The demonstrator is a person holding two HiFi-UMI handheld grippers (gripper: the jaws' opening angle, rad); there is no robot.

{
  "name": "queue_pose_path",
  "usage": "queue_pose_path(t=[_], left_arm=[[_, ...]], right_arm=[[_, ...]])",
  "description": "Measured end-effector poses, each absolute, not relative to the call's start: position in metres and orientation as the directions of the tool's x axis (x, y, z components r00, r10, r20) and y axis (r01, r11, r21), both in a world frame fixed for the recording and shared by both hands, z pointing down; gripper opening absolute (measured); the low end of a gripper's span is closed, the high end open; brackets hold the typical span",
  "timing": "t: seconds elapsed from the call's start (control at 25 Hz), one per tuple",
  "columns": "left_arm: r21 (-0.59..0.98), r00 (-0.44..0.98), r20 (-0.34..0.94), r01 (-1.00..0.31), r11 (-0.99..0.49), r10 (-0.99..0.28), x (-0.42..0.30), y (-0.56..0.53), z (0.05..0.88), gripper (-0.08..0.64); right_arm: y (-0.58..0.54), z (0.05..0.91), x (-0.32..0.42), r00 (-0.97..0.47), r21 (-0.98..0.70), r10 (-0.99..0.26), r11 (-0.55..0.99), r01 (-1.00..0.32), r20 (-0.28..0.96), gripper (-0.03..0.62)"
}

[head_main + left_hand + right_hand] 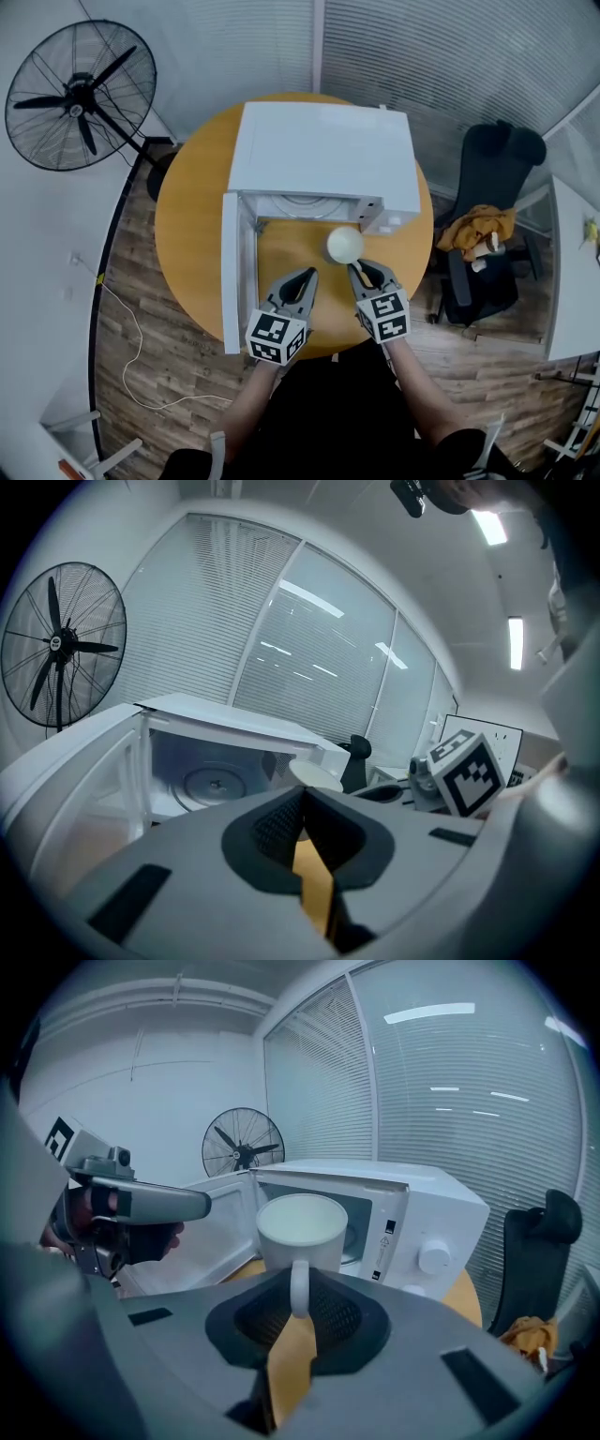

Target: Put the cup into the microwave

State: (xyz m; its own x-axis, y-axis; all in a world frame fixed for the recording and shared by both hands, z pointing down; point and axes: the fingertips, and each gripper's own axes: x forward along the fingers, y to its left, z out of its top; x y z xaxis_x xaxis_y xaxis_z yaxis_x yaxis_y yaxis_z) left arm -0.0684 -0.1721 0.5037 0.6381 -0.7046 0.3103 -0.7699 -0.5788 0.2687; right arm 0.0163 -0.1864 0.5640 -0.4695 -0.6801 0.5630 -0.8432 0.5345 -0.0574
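A white microwave point(323, 150) stands on the round wooden table point(192, 225), its door point(230, 272) swung open to the left. Its glass turntable point(216, 782) shows inside. A white cup point(344, 245) hangs upright in front of the opening, above the table. My right gripper point(359, 270) is shut on the cup's handle point(299, 1288), and the cup point(301, 1232) is just ahead of its jaws. My left gripper point(305, 274) is beside it on the left, shut with nothing between its jaws, pointing at the open cavity point(211, 771).
A black standing fan point(80, 94) is at the far left by the wall. A black office chair point(492, 187) with an orange cloth point(480, 228) stands to the right of the table, with a white desk point(572, 272) beyond. A thin cable point(136, 347) lies on the wooden floor.
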Motion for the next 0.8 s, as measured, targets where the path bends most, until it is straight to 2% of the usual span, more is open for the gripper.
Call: queue_pose_path(t=[0.8], left_arm=[[0.294,0.612,0.327,-0.79,-0.537,-0.721,-0.081,-0.188,0.512,-0.006]], right_arm=[[-0.289,0.64,-0.013,-0.394,-0.029,-0.699,0.472,-0.881,0.597,0.055]])
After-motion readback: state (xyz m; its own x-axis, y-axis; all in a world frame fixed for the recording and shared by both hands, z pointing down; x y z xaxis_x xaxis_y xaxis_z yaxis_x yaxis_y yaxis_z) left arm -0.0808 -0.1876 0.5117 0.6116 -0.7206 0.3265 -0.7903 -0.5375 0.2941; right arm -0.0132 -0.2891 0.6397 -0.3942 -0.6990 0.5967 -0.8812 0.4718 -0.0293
